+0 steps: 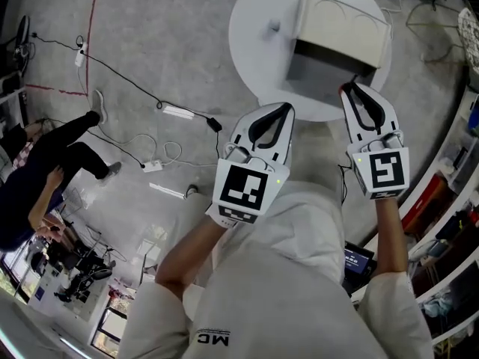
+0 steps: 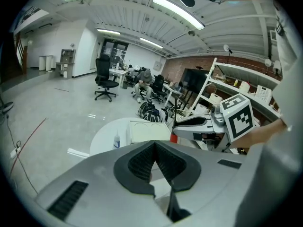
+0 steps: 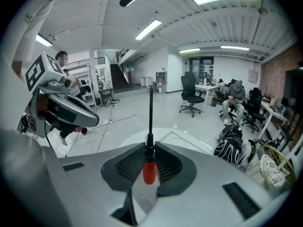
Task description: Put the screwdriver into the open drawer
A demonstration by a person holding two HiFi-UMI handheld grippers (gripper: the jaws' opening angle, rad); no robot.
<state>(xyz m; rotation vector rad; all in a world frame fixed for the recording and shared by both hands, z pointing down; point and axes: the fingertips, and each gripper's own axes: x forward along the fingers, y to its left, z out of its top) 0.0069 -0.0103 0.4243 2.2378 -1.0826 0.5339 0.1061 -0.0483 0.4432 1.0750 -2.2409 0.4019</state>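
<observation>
My right gripper (image 3: 150, 145) is shut on a screwdriver (image 3: 149, 170) with a red handle. Its black shaft (image 3: 151, 112) points straight out beyond the jaws. In the head view the right gripper (image 1: 349, 88) hovers at the near edge of the round white table (image 1: 258, 43), just in front of the open drawer (image 1: 322, 71) of a white drawer unit (image 1: 340, 25). My left gripper (image 1: 286, 108) hangs to the left of it, over the table's near rim. The left gripper (image 2: 154, 144) is shut with nothing between its jaws. The left gripper view shows the drawer unit (image 2: 147, 131) ahead.
A small bottle (image 1: 274, 26) stands on the table left of the drawer unit. Cables and power strips (image 1: 177, 111) lie on the floor to the left, where a person (image 1: 45, 163) is. Shelving (image 1: 449, 223) lines the right side. Office chairs (image 3: 191, 93) stand further off.
</observation>
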